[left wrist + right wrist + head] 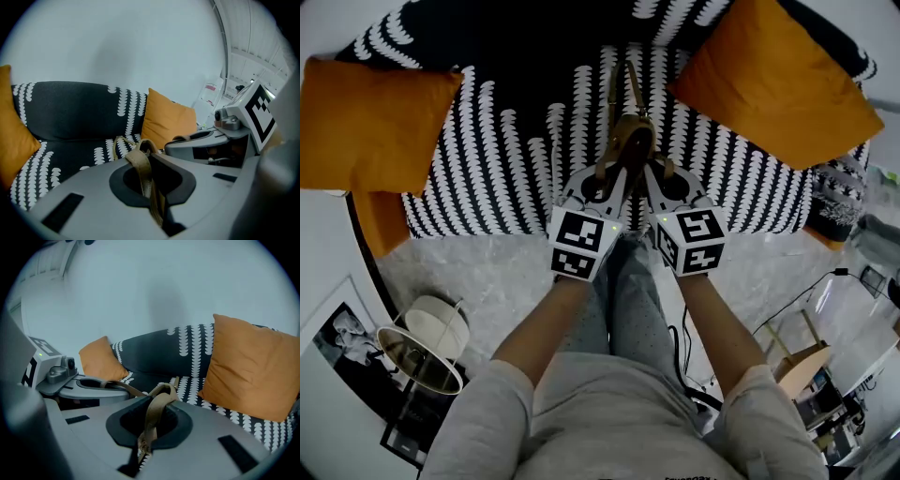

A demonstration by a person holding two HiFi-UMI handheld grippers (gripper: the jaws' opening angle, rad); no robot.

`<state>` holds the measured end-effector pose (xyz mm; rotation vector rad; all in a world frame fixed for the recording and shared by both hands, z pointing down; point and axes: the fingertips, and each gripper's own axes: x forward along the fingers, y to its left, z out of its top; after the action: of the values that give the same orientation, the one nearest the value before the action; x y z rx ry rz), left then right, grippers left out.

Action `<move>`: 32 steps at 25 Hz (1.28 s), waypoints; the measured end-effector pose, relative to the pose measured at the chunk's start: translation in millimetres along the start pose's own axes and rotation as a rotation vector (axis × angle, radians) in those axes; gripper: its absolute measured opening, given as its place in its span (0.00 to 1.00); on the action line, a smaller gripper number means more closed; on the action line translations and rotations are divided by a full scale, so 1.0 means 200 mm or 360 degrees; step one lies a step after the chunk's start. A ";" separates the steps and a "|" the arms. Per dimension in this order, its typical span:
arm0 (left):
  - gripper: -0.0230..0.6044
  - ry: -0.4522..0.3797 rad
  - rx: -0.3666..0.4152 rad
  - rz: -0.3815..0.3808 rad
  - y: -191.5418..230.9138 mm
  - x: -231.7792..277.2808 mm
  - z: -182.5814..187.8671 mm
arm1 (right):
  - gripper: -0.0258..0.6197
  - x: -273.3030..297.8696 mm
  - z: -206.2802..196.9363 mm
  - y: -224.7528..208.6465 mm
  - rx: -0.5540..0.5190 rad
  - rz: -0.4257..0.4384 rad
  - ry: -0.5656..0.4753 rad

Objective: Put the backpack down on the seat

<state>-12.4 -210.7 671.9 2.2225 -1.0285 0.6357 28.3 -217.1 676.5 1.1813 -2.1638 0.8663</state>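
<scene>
Tan backpack straps (625, 127) rise from the black-and-white patterned sofa seat (487, 169) into both grippers. I cannot tell the bag's body apart from the sofa pattern. My left gripper (619, 161) and right gripper (649, 167) are side by side over the seat's front edge. In the left gripper view the left gripper (150, 180) is shut on a strap (140, 164) that runs through its jaws. In the right gripper view the right gripper (150, 427) is shut on the other strap (157, 408). A loop of strap (119, 143) lies further back on the seat.
Orange cushions sit at the sofa's left (370, 127) and right (773, 80). A lamp (422, 342) and a framed picture (347, 347) stand on the floor at the left. A wooden stool (802, 361) and cables (787, 300) are at the right. The person's legs are below the grippers.
</scene>
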 end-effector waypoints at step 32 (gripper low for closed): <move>0.07 0.0183 -0.0106 -0.0012 0.04 0.14 -0.08 | 0.09 0.04 -0.07 -0.12 0.0059 -0.0129 0.0096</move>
<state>-4.2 -218.1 703.0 2.1059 -0.9687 0.7072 47.0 -220.3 697.4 1.2361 -2.0458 0.8992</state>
